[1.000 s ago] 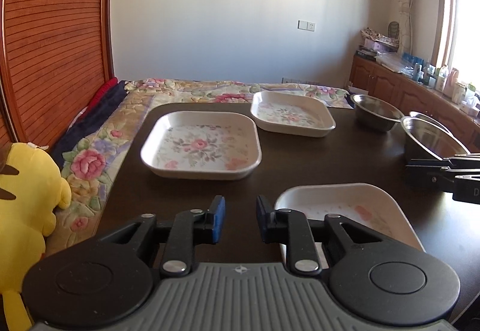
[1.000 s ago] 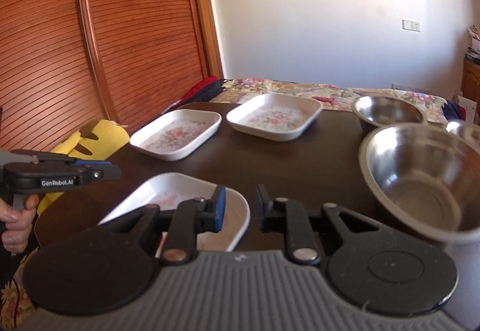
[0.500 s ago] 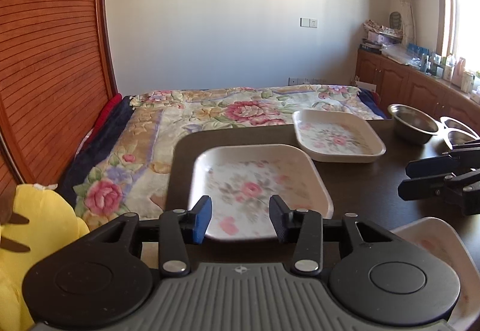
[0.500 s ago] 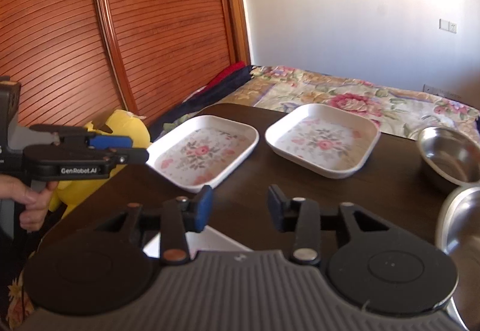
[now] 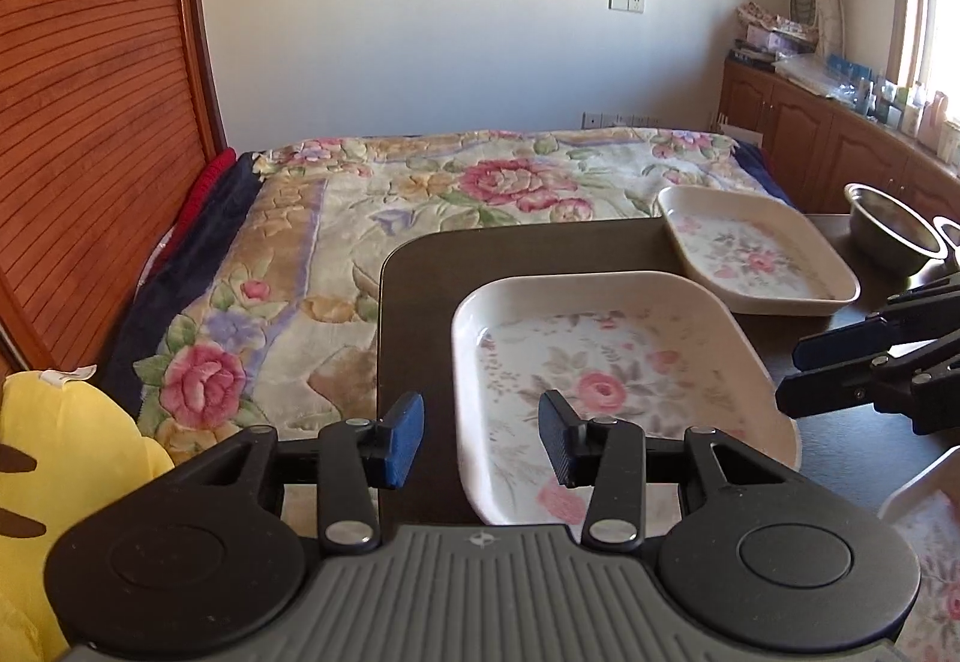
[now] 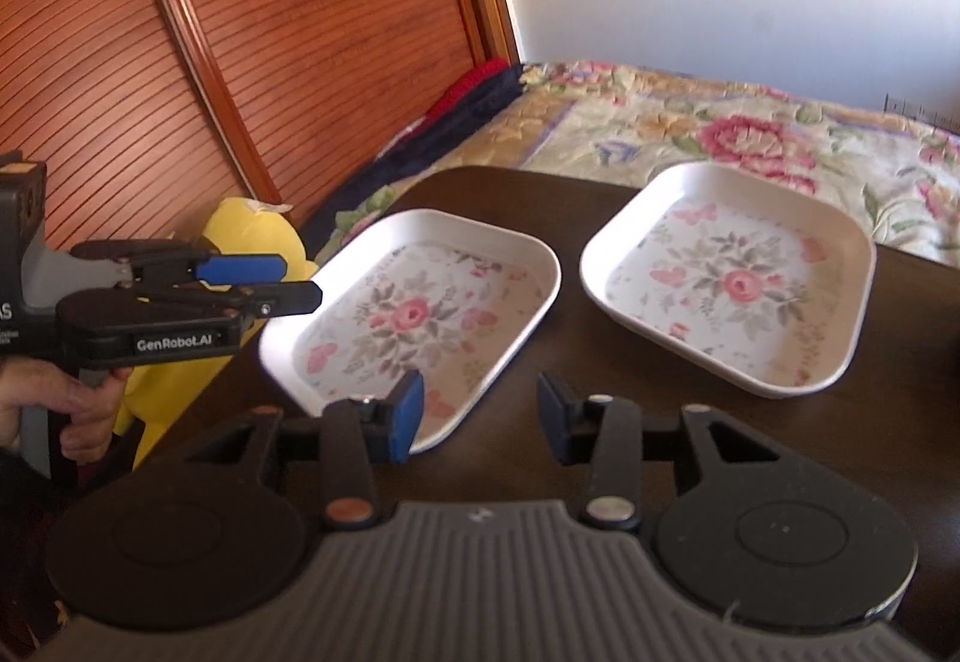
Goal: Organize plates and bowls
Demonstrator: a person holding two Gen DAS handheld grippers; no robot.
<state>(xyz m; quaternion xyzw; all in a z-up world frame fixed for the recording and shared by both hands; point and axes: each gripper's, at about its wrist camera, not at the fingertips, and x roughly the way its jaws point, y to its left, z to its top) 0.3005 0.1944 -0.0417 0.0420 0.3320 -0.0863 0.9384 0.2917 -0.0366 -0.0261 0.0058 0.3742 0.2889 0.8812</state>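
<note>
Now both spread, empty claws, left gripper (image 5: 480, 440) and right gripper (image 6: 480, 413), are nearing the near floral plate (image 5: 606, 392); pinching its rim squarely should prevent tipping.

The left gripper (image 5: 480, 440) is held level over the left edge of the tabletop (image 5: 414, 314), its blue-padded jaws spread wide with nothing between them. A bare hand (image 6: 54, 410) wraps its handle from below, fingers curled around the grip. The right gripper (image 6: 479, 410) hovers further in over the tabletop, just beside the left one, pointing toward the far edge, jaws likewise parted and empty.
</note>
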